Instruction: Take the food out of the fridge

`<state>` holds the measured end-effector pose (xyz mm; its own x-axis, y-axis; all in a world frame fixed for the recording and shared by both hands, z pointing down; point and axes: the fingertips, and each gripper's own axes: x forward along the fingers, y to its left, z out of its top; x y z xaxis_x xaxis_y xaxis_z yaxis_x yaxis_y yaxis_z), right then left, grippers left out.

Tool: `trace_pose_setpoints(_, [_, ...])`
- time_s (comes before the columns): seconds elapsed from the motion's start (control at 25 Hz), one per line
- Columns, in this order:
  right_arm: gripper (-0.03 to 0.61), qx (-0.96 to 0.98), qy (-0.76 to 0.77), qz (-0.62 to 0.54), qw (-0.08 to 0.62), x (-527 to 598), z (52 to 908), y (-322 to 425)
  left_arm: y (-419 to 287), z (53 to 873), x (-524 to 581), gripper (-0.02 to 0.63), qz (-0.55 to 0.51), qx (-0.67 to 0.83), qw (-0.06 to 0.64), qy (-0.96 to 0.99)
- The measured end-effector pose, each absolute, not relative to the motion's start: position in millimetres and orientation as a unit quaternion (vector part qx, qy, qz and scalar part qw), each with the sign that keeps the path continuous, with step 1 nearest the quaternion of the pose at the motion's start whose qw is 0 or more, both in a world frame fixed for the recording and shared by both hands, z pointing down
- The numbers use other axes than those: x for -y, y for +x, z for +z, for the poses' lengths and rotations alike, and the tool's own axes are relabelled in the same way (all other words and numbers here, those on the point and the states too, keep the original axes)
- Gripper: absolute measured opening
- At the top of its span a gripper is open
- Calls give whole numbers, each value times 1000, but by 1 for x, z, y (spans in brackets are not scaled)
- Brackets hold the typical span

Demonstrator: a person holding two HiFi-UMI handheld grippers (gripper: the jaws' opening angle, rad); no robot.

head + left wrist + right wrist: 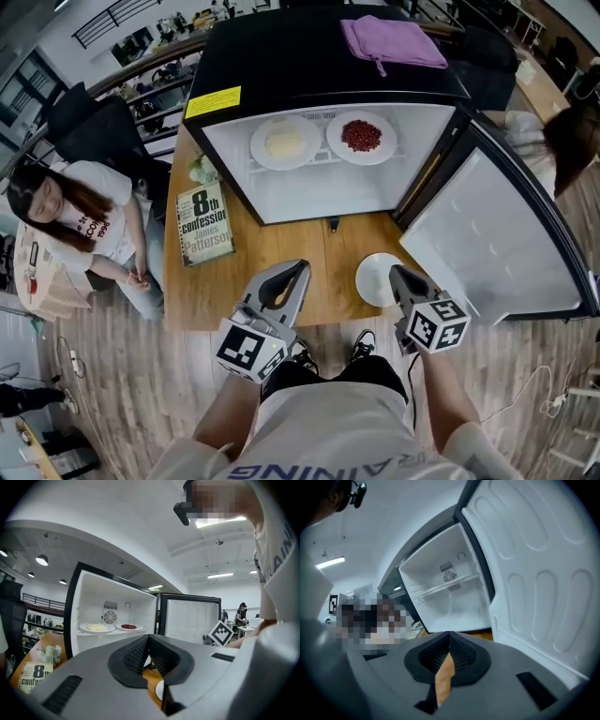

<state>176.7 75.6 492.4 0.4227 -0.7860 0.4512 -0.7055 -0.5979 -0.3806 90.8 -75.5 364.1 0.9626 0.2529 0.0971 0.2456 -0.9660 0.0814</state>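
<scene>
Two grippers: we hold one in each hand, low in the head view, both pointing at the open fridge (281, 56) and well short of it.
left gripper (302, 268): clenched, its two ribbed pads meeting at the tips; we see nothing between them, and it touches nothing.
right gripper (398, 273): also clenched, jaws pressed together with nothing in them; only bare wood shows through the slit behind the pads.
empty white plate (375, 279): lies on the table (281, 244) in front of the fridge. In the head view the right gripper's tip overlaps its right edge; we cannot tell whether it touches.
plate of pale yellow food (284, 142): on the shelf (321, 161) inside the fridge, at the left.
plate of red food (361, 136): on the same shelf, just beside the first plate, at the right. Neither gripper is near either plate.
fridge door (487, 234): swung wide open to our right, its white inner face toward us.
purple cloth (392, 41): lies on the fridge's black top, toward the right.
book (203, 223): flat on the table just left of the fridge, cover up.
seated person (80, 225): beside the table's left edge.
</scene>
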Motion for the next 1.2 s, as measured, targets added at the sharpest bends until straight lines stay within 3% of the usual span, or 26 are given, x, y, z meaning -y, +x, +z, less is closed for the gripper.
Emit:
trace_pose_setpoints(0.16, [21,-468,-849,-226,97,-55,435,181,93,349,85,8,40,-118,29,992])
trace_pose_setpoints(0.36, [21,-490,-858,-136,77,-36,370,178,90,326,87,8,14,-118,23,993])
trace_pose_setpoints(0.6, [21,-488,-863,-84,100,-27,313,174,81,305,92,8,-11,-117,18,993])
trace_pose_setpoints(1.2, [21,-474,-870,-86,108,-34,309,177,76,294,93,8,-25,-113,19,993])
